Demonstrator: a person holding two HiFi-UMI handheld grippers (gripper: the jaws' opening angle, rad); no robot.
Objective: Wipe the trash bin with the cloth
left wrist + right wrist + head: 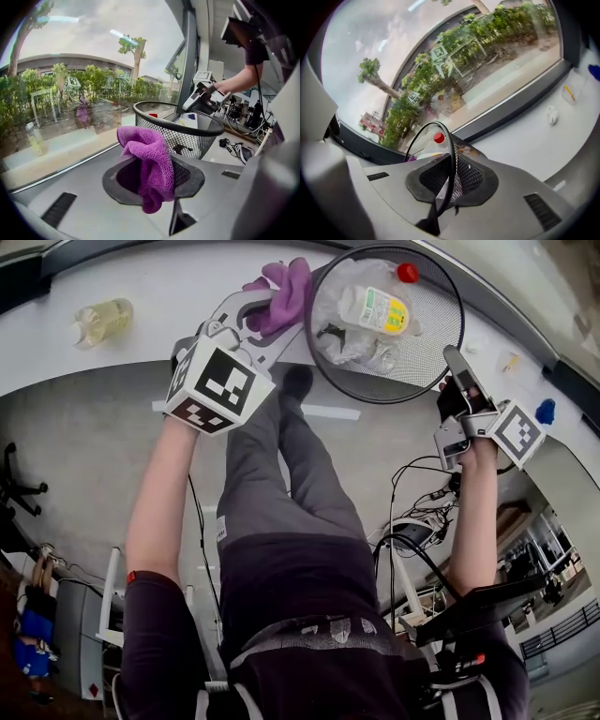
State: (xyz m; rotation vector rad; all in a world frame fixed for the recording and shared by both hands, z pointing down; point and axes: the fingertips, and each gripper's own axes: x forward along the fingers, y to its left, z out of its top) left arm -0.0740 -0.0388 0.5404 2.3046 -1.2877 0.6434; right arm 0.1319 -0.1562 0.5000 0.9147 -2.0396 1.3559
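In the head view the cloth (281,296) bunches over the tips of the left gripper (267,320), so its pads cannot be seen. Crumpled plastic (352,343) and a labelled bottle (375,310) cover the floor of the trash bin (436,334). Toward the right edge, a blue thing (545,412) and a pale scrap (509,362) on the surface (169,287) are too small to name. In the left gripper view the cloth fills the gap between the jaws and hides part of the bin's near wall. In the right gripper view the right gripper (450,173) covers the bin's lower half. Of what is probably that bottle, only a red cap (438,138) shows clearly.
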